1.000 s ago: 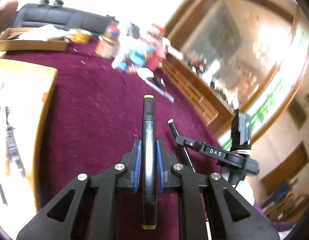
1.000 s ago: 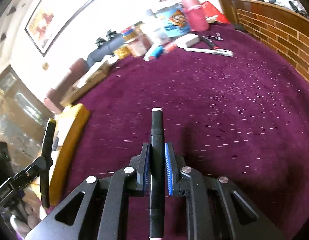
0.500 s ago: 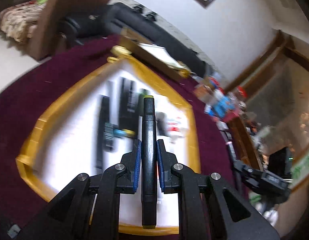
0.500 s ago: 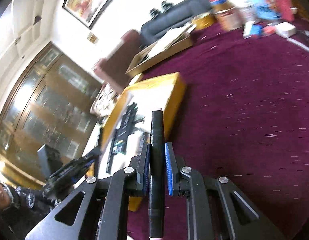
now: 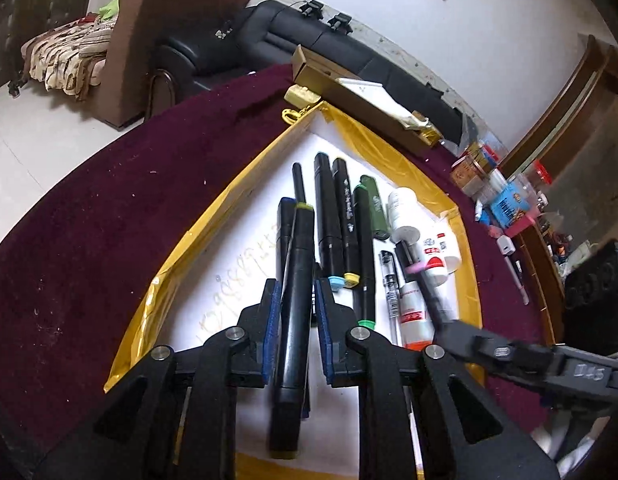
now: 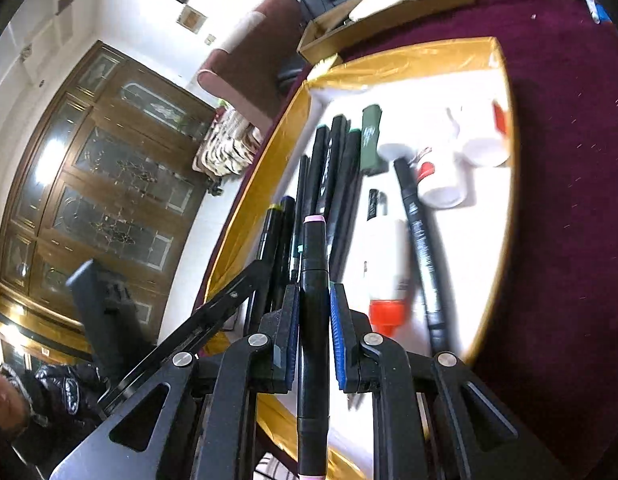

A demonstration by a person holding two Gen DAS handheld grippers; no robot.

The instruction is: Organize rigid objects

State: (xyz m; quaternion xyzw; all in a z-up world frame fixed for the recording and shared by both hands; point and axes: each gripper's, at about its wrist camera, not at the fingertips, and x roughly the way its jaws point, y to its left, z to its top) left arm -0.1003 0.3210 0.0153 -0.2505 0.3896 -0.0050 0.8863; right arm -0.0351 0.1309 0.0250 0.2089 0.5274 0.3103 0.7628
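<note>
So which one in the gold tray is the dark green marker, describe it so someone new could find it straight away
Find the gold-rimmed tray with the white floor on the maroon cloth. Along it lies a row of black markers, and beyond them a white bottle. The dark green marker lies between the row and that bottle: short and squat, olive green all over with white print, where its neighbours are long and black.

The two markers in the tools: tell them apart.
The left marker has yellow end caps; the right marker has pink ones. The left tool is opening, gaps beside its marker; the right tool grips its marker. Both are black and over the tray.
</note>
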